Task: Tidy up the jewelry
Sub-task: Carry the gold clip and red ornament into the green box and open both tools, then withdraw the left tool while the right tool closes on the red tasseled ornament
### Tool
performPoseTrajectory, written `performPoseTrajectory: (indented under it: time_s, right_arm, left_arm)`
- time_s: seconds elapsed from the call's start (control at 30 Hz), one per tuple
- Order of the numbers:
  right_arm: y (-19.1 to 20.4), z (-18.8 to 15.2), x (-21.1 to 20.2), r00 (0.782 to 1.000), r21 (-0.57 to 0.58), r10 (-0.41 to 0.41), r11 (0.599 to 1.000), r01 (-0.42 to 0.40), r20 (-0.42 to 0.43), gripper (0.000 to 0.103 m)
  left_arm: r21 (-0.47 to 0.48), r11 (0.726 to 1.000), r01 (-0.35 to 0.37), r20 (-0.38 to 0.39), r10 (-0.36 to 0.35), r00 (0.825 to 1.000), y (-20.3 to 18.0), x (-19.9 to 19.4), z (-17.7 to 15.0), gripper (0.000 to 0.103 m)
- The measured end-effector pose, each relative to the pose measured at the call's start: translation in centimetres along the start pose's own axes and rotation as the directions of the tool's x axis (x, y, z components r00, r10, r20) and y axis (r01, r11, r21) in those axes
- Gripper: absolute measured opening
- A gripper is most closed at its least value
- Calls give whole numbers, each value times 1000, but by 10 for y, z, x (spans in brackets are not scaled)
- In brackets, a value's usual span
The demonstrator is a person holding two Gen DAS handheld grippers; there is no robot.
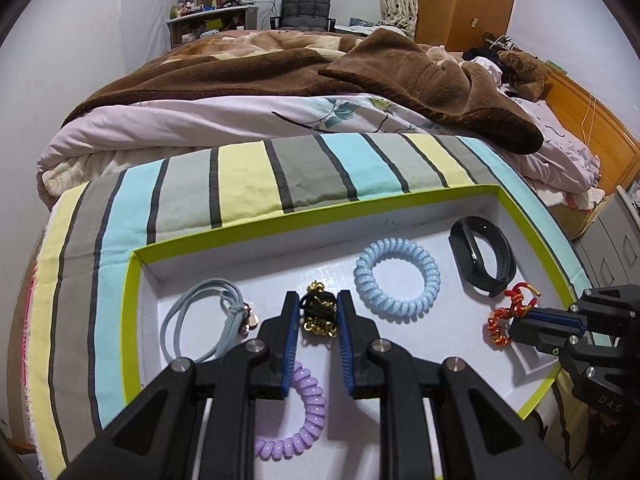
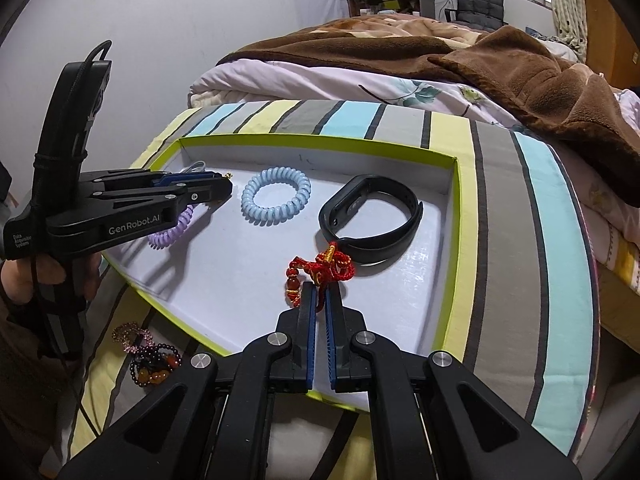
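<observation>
Left gripper point(image 1: 318, 312) angled steeply down into the lime-edged tray point(image 1: 280, 224), jaws parted slightly either side of the black-and-gold bracelet point(image 1: 318, 314) lying on the tray floor; contact with the pads unclear. Right gripper point(image 2: 319, 296) pitched down likewise, jaws nearly closed, pinching the red cord bracelet point(image 2: 322, 266) just beside the black wristband point(image 2: 372, 220). Blue coil tie point(image 2: 276, 195) between the two grippers.

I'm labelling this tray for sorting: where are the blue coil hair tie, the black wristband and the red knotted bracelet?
blue coil hair tie point(image 1: 430, 280): left wrist view, right side of coil.
black wristband point(image 2: 348, 204): right wrist view, its screen body.
red knotted bracelet point(image 2: 340, 266): right wrist view, red cord knot.
</observation>
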State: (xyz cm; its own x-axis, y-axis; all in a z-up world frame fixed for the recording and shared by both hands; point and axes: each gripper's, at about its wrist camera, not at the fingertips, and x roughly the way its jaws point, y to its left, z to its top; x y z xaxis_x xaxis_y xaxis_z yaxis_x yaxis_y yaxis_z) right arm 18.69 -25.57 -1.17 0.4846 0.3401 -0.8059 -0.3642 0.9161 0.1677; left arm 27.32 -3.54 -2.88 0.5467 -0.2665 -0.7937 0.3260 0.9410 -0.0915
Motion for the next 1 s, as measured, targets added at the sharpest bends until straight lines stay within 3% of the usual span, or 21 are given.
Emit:
performPoseTrajectory:
  time_s: [0.47, 0.8, 0.87, 0.93, 1.0]
  right_arm:
    - [-3, -1, -4, 1000, 31, -1, 1000, 0, 14, 16]
    - [9, -8, -24, 998, 28, 30, 999, -31, 53, 19]
    - [11, -11, -30, 998, 33, 33, 999, -35, 62, 23]
    - [13, -15, -35, 997, 39, 40, 998, -43, 70, 37]
    - [17, -20, -42, 996, 46, 44, 998, -47, 81, 39]
  left_arm:
    - [-16, 1000, 20, 14, -20, 1000, -2, -8, -1, 38]
    - [-10, 1000, 24, 77, -23, 997, -2, -50, -15, 42]
    - [-10, 999, 30, 94, -29, 995, -2, -61, -21, 43]
    - [-9, 1000, 20, 106, -19, 994, -3, -71, -26, 46]
    - [-7, 1000, 15, 115, -14, 993, -3, -80, -34, 47]
